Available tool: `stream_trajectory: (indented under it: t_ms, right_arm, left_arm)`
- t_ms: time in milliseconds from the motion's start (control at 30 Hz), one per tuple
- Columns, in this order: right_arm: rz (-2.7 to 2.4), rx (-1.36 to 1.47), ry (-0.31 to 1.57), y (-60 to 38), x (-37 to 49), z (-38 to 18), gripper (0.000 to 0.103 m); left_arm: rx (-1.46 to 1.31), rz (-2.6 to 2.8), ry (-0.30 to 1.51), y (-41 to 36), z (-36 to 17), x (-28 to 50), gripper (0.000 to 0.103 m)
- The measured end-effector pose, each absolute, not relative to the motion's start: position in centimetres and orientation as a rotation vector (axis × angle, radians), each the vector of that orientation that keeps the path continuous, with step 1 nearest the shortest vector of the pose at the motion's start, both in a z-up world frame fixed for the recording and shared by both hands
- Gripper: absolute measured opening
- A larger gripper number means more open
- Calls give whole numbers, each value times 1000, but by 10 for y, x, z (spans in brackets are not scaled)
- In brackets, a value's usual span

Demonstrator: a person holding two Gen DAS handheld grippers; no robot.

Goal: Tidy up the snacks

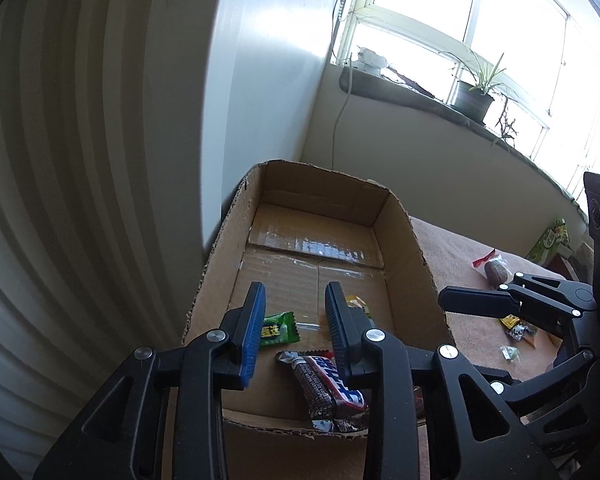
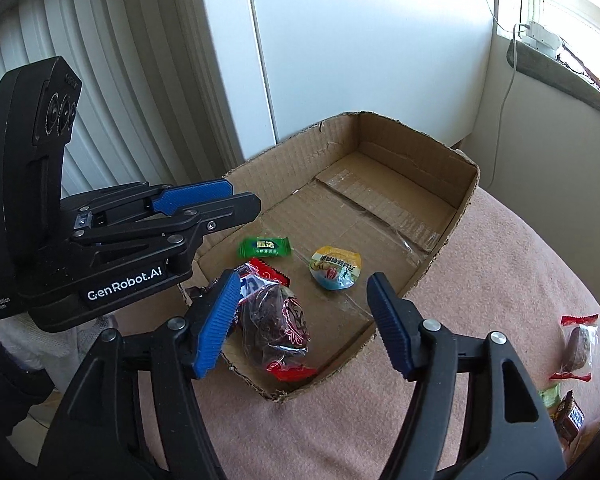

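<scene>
The open brown cardboard box (image 2: 384,184) sits on the pink cloth-covered bench (image 2: 480,280); inside lie a green wrapped candy (image 2: 263,247), a round yellow-and-blue sealed snack cup (image 2: 336,267), a dark date in clear red-edged wrap (image 2: 276,320) and a brown chocolate bar with blue-white lettering (image 1: 326,380); the left tool (image 1: 294,328) hovers over the box's near end, released, holding nothing; the right tool (image 2: 300,320) hangs spread wide above the date, empty; a similar wrapped brown snack (image 2: 578,346) and other small sweets (image 1: 516,328) lie on the cloth outside the box.
</scene>
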State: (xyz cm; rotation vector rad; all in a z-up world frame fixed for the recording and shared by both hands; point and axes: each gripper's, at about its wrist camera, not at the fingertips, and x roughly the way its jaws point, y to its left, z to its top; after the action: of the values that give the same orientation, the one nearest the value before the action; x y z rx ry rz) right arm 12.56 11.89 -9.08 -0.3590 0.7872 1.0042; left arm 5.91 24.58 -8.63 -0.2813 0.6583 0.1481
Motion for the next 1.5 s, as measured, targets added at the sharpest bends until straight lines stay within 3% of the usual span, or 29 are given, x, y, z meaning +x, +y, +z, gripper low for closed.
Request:
stream_trajectory:
  t_ms: [700,800,1033,1133,1500]
  right_arm:
    - [796,-241,730,-43,93,-68,71]
    - [733,-226,738,-81,94,-72,71]
    - [619,-166,785,-152,115,-89,71]
    - [598,-128,811,-172,122,-100,71]
    - [568,-39,878,-180,155,-136,69]
  left_arm:
    - [-251,-3,597,166,-53,29,29]
    - [-248,-47,602,149,-52,30,35]
    - [-253,-140,640,106,-63,41,36]
    - [-247,-181,669,87,-71,46,43]
    - [-228,-285,793,34,-111,71,44]
